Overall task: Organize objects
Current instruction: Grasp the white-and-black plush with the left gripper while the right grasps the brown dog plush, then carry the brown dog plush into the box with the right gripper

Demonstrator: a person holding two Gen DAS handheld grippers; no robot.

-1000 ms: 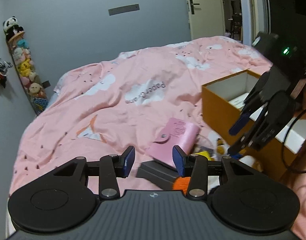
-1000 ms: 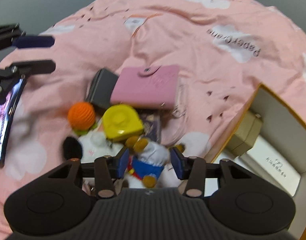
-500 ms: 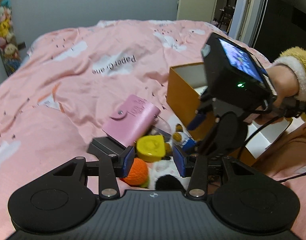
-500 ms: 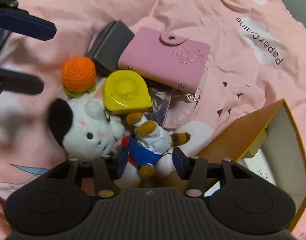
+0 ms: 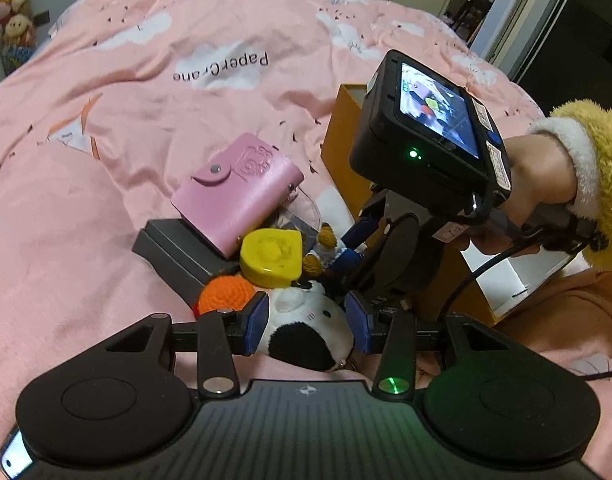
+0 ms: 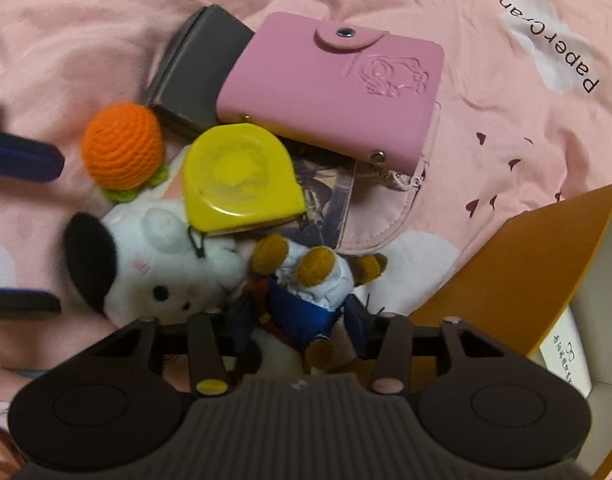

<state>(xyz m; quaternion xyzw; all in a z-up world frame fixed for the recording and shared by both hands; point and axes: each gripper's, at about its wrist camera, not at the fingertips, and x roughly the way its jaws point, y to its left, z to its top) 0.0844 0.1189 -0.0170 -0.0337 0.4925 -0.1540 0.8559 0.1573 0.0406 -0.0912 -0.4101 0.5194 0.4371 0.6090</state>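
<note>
Right gripper (image 6: 298,328) nearest – jaws spread, straddling bear doll (image 6: 306,280), not yet pinching it. Doll lies directly between jaws, long axis running straight ahead along fingers, feet toward camera. Left gripper (image 5: 308,322) – jaws spread either side of white plush (image 5: 306,328), contact unclear. Beyond: yellow case (image 6: 242,184) atop plush, orange ball (image 6: 122,152) left, pink wallet (image 6: 330,88) over grey box (image 6: 198,64). Orange bin (image 6: 538,264) just right of doll on bed (image 6: 506,140) – right gripper nearer, likely carries the doll there.
</note>
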